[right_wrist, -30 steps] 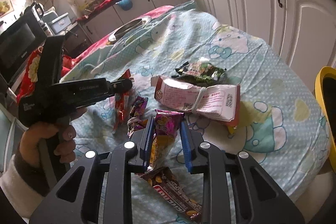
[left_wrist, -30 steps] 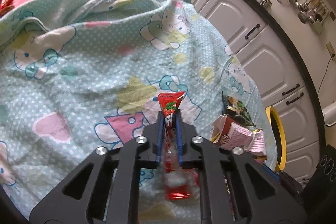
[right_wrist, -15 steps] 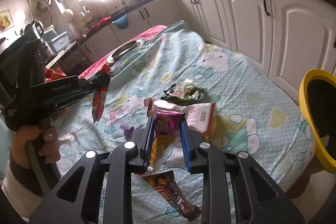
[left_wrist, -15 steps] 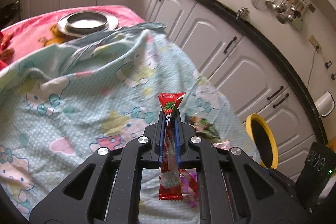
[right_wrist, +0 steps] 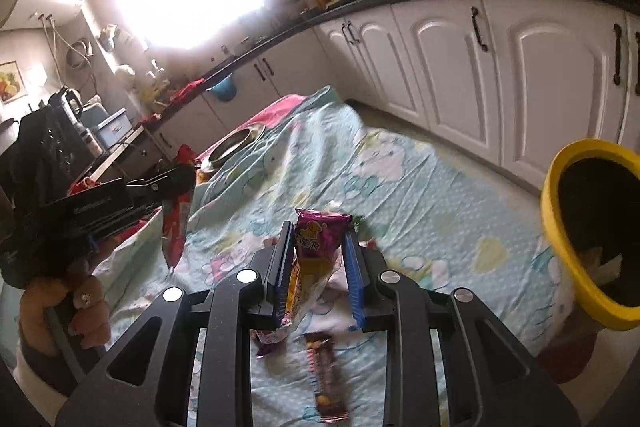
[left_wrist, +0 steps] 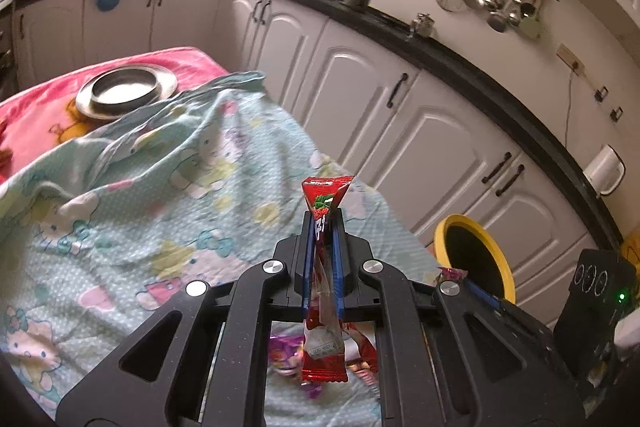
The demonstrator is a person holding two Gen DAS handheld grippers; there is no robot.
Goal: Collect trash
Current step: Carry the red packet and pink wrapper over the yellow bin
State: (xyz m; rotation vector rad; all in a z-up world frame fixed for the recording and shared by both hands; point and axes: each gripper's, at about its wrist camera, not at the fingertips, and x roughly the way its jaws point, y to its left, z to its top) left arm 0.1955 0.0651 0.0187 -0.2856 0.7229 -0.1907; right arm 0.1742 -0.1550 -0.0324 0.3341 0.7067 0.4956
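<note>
Each hand-held gripper is carrying a wrapper toward the bin, and the step will go best if each is brought right over the bin's mouth before its jaws part, since light foil like this would likely flutter aside if dropped from off to one side. The left hand-held gripper is pinched tight on a red wrapper, which runs lengthwise between the blue pads, its crimped top poking out past the tips and its tail hanging below the frame. The right hand-held gripper is clamped on a purple wrapper, held upright between its pads with the top edge clear above them. The yellow bin stands ahead and to the right of the right hand-held gripper, beyond the edge of the sheet-covered counter, its mouth tilted toward the camera; from the left hand-held gripper it sits to the right and a little ahead, with the right one between them. The right one should go first, I think, as it is nearer. More trash lies under the grippers: a brown bar wrapper and a small purple scrap just behind the right tips.
</note>
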